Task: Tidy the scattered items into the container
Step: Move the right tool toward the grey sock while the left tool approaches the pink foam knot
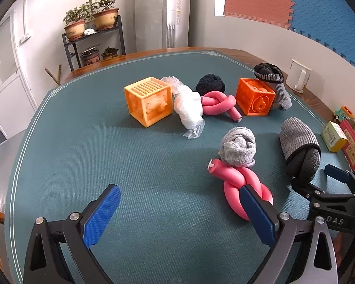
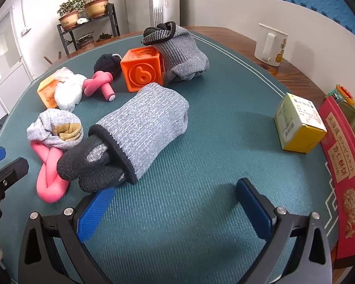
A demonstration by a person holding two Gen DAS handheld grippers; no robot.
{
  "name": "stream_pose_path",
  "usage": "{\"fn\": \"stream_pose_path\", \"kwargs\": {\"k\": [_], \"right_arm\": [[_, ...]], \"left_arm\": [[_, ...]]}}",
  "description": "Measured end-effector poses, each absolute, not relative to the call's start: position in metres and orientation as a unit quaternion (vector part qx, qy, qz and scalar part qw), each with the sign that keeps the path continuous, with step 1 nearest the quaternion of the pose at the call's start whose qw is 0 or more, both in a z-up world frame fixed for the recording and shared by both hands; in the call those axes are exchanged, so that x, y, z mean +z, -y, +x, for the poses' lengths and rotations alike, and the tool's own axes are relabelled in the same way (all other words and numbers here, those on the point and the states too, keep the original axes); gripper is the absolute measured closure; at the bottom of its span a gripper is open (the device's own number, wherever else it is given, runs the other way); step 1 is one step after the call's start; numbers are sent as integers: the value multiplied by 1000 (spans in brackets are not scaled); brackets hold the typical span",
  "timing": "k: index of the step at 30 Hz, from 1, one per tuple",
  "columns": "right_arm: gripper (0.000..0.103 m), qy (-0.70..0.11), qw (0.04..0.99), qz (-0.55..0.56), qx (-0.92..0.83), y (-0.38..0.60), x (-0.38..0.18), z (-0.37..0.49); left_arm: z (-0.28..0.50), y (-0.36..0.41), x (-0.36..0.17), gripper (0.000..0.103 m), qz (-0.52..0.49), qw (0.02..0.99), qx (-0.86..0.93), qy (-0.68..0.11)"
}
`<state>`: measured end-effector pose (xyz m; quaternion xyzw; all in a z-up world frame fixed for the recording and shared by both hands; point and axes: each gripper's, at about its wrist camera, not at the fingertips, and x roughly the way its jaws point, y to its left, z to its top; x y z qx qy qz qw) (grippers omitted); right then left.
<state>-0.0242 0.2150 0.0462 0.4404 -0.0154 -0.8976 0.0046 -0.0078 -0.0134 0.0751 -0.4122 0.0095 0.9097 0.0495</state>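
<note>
Nothing appears tidied yet; every item lies loose on the green woven table mat [image 1: 106,153]. From the left, the pale orange rubber cube [image 1: 149,100] stands touching a crumpled clear plastic bag [image 1: 189,108], then a knotted pink foam tube [image 1: 219,105] in front of a black sock ball [image 1: 210,84], then a bright orange rubber cube [image 1: 254,99] with a grey-and-black sock bundle [image 1: 273,82] leaning on it. Nearer, a light grey sock ball [image 1: 239,146] rests against a second knotted pink foam tube [image 1: 241,187], and a grey knit sock roll with a dark end [image 2: 139,137] lies just beside. The left gripper [image 1: 179,210] hangs wide and empty. The right gripper [image 2: 175,203] is also spread wide, one finger under the roll's dark end. The red biscuit tin [image 2: 343,172], likely the container, sits at the far right; I cannot see inside it.
</note>
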Motion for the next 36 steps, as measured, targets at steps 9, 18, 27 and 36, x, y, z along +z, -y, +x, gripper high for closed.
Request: {"fn": "stream_pose_path", "kwargs": {"k": [9, 18, 27, 36], "right_arm": [[1, 86, 58, 419, -902, -242, 51, -7], [1, 52, 49, 430, -900, -232, 50, 1], [1, 0, 33, 448, -894, -229, 45, 3], [1, -23, 31, 451, -892, -224, 44, 7]], "left_arm": [[-6, 11, 79, 1, -405, 63, 912, -14], [-2, 7, 80, 1, -411, 104, 906, 2], [-5, -9, 69, 1, -431, 133, 893, 8], [-26, -22, 63, 1, -461, 120, 879, 19]]}}
